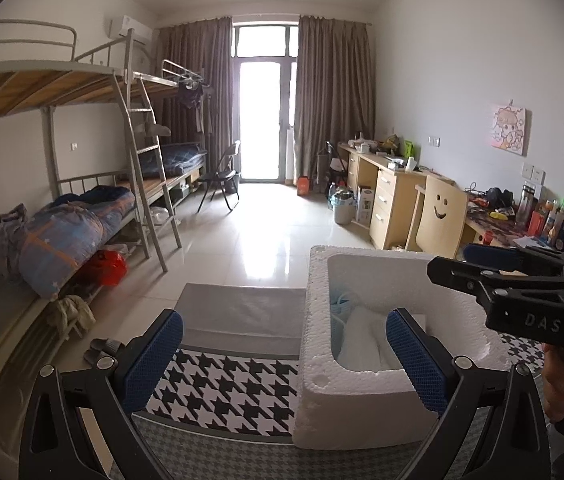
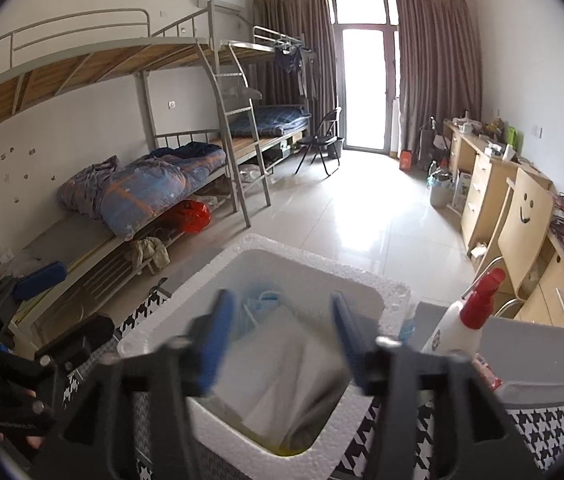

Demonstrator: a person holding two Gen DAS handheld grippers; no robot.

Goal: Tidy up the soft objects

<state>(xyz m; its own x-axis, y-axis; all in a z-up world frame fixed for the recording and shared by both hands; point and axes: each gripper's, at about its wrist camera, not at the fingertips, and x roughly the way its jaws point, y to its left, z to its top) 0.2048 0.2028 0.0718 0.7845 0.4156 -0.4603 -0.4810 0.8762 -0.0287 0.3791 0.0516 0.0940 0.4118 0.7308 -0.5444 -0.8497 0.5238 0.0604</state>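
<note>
Right wrist view: foam box (image 2: pixel 366 412) on houndstooth cloth (image 2: pixel 546 424), white packets (image 2: pixel 282 380) and blue mask (image 2: pixel 261 304) inside. Right gripper (image 2: pixel 282 344) over box, jaws apart, nothing gripped. Left gripper (image 1: pixel 282 360) beside box, wide open, empty. Spray bottle (image 2: pixel 462 320) just behind box.

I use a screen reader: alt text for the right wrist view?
An open right gripper hangs over a white foam box holding white sheets and a blue face mask. A spray bottle stands beside it.
</note>
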